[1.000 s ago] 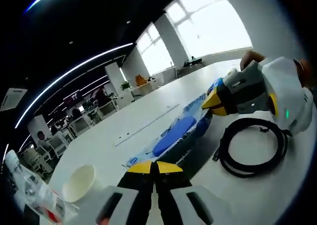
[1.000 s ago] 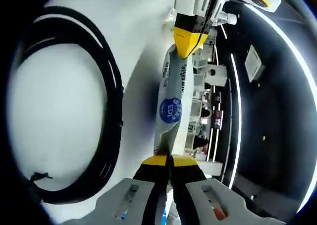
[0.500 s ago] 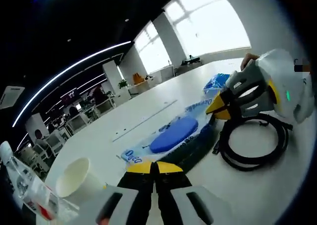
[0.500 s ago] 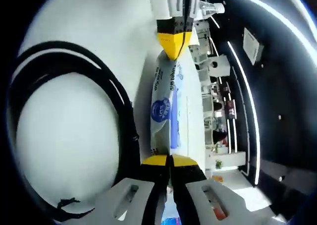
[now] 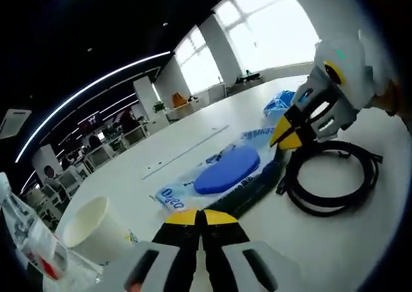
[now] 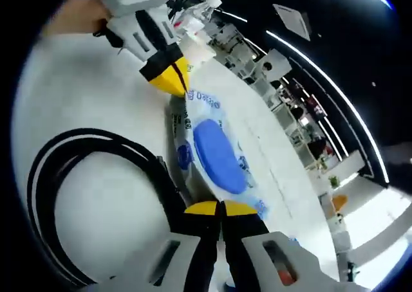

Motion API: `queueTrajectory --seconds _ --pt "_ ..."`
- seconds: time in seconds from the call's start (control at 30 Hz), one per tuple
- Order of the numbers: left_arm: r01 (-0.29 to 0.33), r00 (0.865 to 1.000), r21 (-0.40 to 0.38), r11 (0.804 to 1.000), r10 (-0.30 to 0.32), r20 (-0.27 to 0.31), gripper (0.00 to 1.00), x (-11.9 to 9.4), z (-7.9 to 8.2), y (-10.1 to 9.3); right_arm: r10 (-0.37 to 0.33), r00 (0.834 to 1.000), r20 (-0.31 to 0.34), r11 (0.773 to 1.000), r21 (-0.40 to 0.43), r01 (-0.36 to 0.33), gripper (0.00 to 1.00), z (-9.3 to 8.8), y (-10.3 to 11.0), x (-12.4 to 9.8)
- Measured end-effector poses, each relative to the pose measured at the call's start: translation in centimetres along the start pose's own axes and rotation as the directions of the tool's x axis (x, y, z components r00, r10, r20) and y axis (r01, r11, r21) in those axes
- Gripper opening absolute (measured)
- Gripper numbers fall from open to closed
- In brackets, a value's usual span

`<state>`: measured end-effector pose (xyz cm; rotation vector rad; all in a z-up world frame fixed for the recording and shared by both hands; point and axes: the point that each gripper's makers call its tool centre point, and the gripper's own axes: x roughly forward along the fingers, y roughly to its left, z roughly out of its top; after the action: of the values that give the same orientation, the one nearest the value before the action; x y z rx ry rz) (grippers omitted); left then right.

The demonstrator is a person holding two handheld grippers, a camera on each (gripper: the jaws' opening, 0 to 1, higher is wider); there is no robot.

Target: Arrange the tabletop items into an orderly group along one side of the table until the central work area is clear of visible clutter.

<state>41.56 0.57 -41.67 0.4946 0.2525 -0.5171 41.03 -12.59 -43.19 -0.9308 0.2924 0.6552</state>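
Wipes pack point(image 5: 222, 176) pinched between both hand-held grippers point(image 5: 201, 216) point(image 6: 219, 208)

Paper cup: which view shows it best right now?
The left gripper view. There the paper cup stands upright on the white table at lower left, rim and wall both visible. In the right gripper view only a small, blurred white shape, likely the cup, shows beyond the left gripper.

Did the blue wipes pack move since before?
Yes. The wipes pack has turned from on edge to flat, blue lid up, beside the black cable coil.
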Motion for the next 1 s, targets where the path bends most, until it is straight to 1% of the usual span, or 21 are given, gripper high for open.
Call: queueTrajectory --seconds 0.07,0.3,0.4,0.63,0.8,0.83,0.87,0.93,1.0 --pt "0.0 1.0 -0.004 1.0 0.0 0.001 0.0 0.0 0.0 -0.1 0.013 1.0 0.011 0.999 0.042 -0.014 0.0 -0.1 0.0 -0.1" --pt "0.008 1.0 -0.013 1.0 -0.008 -0.009 0.02 0.1 -0.5 -0.3 0.028 1.0 0.014 0.995 0.098 -0.029 0.0 0.0 0.1 -0.2" --pt "0.018 1.0 0.002 1.0 -0.018 -0.022 0.05 0.1 -1.0 -0.6 0.035 0.999 0.017 0.993 0.115 -0.036 0.01 -0.1 0.3 -0.3" --pt "0.03 1.0 -0.013 0.999 -0.031 -0.007 0.1 0.0 -1.0 -0.8 0.048 0.999 0.022 0.988 0.147 -0.051 0.02 -0.1 0.4 -0.5" --pt "0.03 1.0 -0.013 0.999 -0.03 -0.008 0.13 -0.1 -1.1 -0.7 0.045 0.999 0.017 0.986 0.158 -0.047 0.03 -0.2 0.3 -0.4" --pt "0.011 1.0 -0.015 1.0 -0.011 -0.009 0.14 -0.2 -1.1 -0.4 0.045 0.999 0.018 0.987 0.155 -0.048 0.04 -0.1 0.3 -0.4" --pt "-0.005 1.0 -0.001 1.0 0.005 -0.006 0.15 -0.3 -1.1 -0.2 0.043 0.999 0.018 0.987 0.152 -0.045 0.04 -0.1 0.3 -0.5" --pt "-0.014 1.0 0.018 1.0 0.015 -0.018 0.17 -0.5 -1.3 -0.1 0.039 0.999 0.014 0.988 0.15 -0.041 0.06 -0.1 0.3 -0.6" --pt "-0.015 1.0 0.016 1.0 0.015 -0.008 0.17 -0.7 -1.3 0.0 0.03 0.999 0.013 0.986 0.166 -0.032 0.08 -0.1 0.1 -0.6"
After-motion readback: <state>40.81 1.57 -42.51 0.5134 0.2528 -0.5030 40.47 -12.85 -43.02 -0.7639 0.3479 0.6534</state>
